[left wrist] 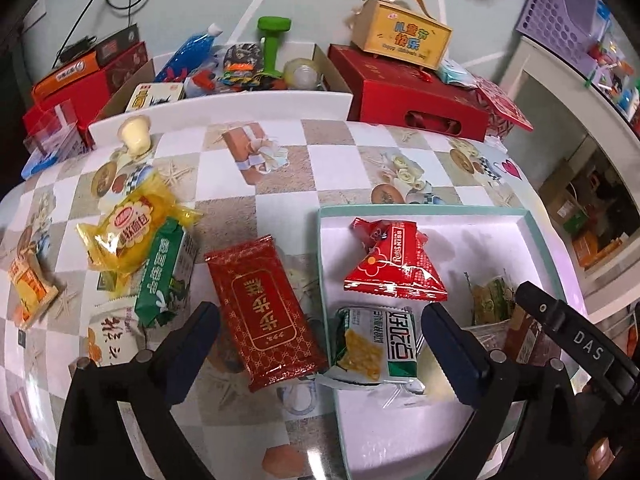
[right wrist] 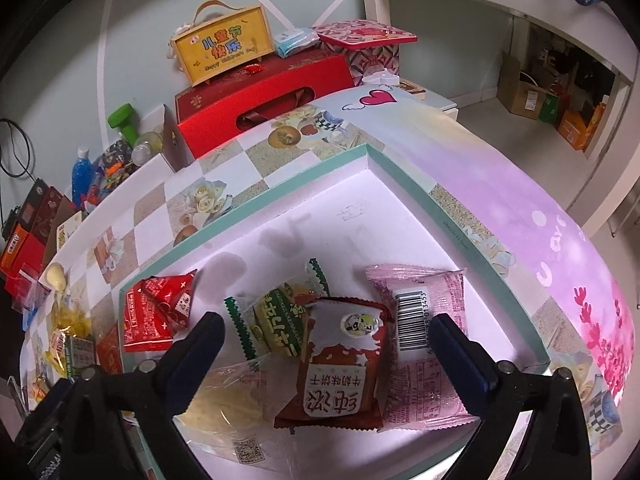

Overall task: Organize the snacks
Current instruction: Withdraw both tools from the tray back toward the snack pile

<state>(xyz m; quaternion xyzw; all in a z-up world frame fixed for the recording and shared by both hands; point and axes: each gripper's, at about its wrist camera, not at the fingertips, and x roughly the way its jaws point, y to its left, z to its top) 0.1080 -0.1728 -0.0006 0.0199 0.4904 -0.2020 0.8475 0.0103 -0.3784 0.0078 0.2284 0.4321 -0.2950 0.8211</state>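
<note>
1. Both tools stand with jaws apart and empty: left gripper (left wrist: 320,344), right gripper (right wrist: 328,356).
2. Step in hand, by judgement: between placements. Several snacks lie in the tray (left wrist: 440,211).
3. The long red packet (left wrist: 266,312) lies on the table (left wrist: 328,152) beside the tray; the next move likely calls for a grip on it.
4. The clear packet (right wrist: 224,396) under the right gripper is hard to read.

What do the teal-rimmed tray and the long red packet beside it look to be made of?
Teal-rimmed tray: probably cardboard, matte; straight thin walls with crisp folded corners and a flat white floor. Long red packet: likely glossy plastic film; glare streaks, gold print and crimped sealed ends.
</note>
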